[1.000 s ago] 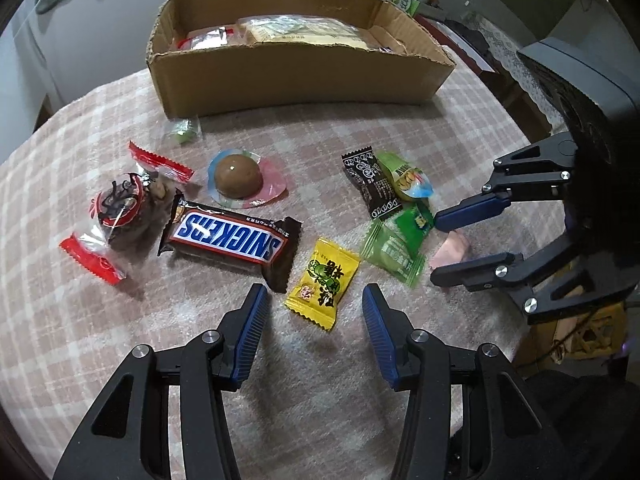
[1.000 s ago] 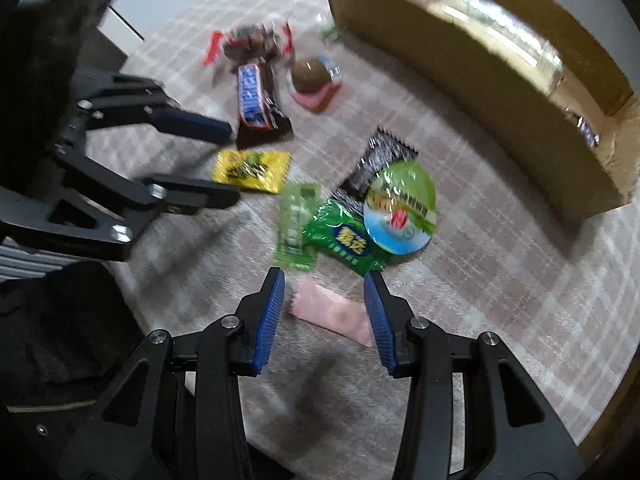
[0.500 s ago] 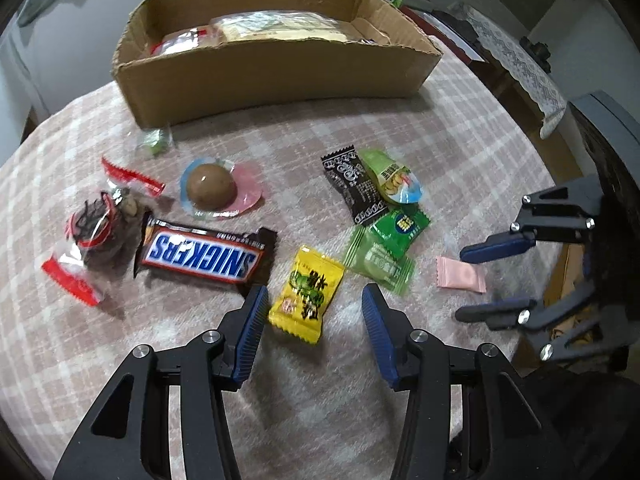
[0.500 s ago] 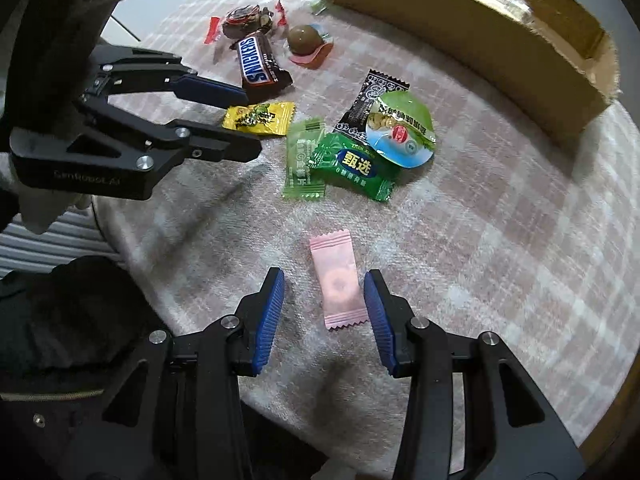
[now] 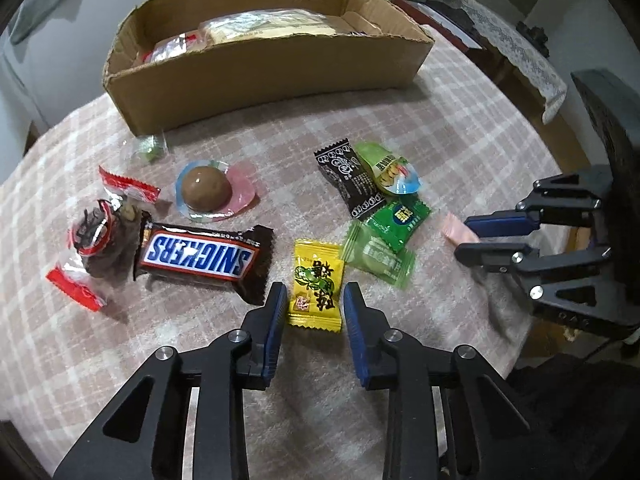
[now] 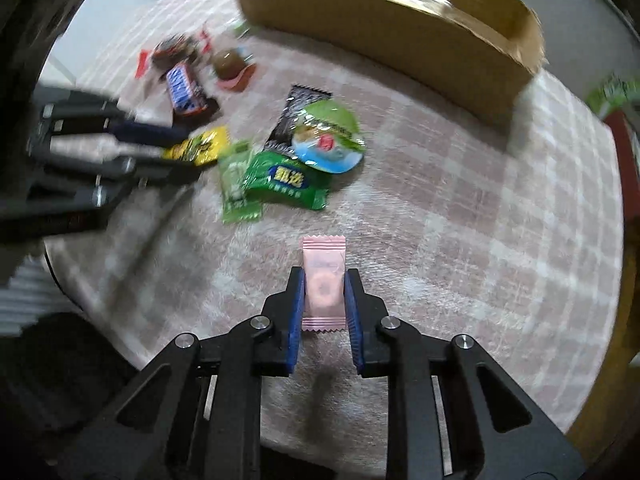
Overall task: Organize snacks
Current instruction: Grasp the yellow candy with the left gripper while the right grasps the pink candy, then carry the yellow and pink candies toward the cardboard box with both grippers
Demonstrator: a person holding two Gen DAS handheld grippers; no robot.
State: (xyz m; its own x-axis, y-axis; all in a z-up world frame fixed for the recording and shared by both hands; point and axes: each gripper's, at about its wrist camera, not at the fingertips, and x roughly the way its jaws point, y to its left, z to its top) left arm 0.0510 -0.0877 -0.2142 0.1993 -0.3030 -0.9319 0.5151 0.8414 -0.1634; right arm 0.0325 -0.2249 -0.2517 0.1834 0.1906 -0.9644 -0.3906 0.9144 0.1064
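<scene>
Loose snacks lie on a pink plaid tablecloth. My left gripper [image 5: 314, 296] is open, its fingers on either side of the near end of a yellow candy packet [image 5: 317, 282]. A Snickers bar [image 5: 202, 256] lies just left of it. My right gripper [image 6: 323, 280] has closed onto a pink candy packet [image 6: 323, 280]; the packet also shows in the left wrist view [image 5: 458, 233], between the right gripper's fingers [image 5: 496, 224]. A cardboard box [image 5: 272, 68] with packets inside stands at the back.
Between the grippers lie green packets [image 5: 384, 240], a black packet [image 5: 352, 178] and a green jelly cup [image 5: 394, 168]. A chocolate ball cup [image 5: 208, 190], a red-wrapped snack [image 5: 96, 240] and a small clear candy [image 5: 148, 148] lie left. The table edge runs close on the right [image 6: 592, 400].
My right gripper moved forward over the pink packet and closed on it. My left gripper advanced so its fingers now flank the yellow packet's near end.
</scene>
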